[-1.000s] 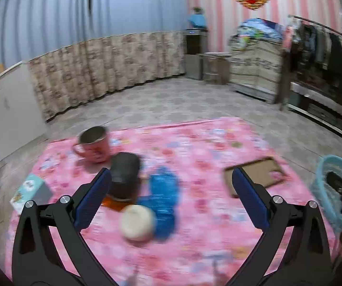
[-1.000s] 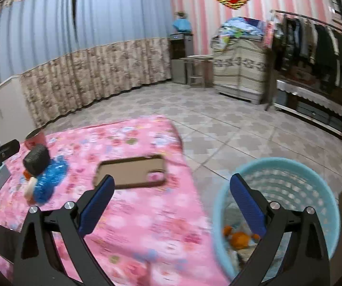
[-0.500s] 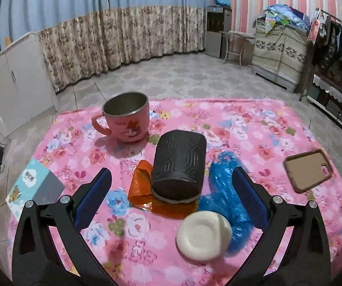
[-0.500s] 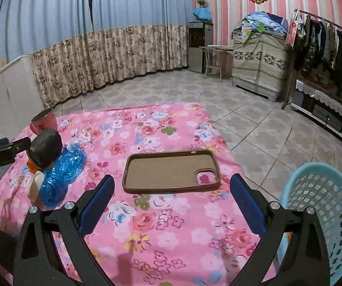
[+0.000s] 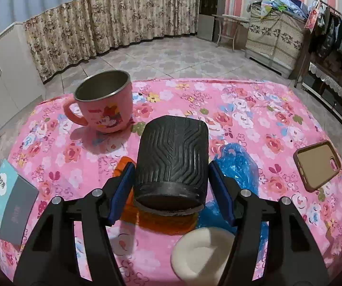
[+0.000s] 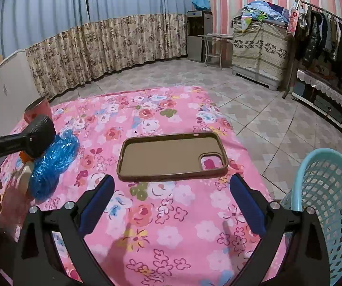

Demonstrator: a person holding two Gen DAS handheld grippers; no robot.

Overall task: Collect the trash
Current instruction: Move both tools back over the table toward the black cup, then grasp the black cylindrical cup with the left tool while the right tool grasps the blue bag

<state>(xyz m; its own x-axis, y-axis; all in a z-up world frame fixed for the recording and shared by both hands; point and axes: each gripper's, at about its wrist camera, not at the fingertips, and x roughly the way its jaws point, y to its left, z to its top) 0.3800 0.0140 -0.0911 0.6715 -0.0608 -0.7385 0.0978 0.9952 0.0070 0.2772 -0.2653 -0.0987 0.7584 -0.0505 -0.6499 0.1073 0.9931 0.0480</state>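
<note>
Our left gripper (image 5: 171, 186) has closed in w/ jaws now clamped on black cup (image 5: 173, 159) mid-surface, atop orange wrapper (image 5: 156, 219). Right gripper (image 6: 171, 202) idle, jaws apart, near basket (image 6: 333, 205) off right edge. Lift next, prob.

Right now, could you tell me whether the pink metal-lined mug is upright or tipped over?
Upright: the pink metal-lined mug stands on its base on the pink floral cloth, mouth upward.
</note>
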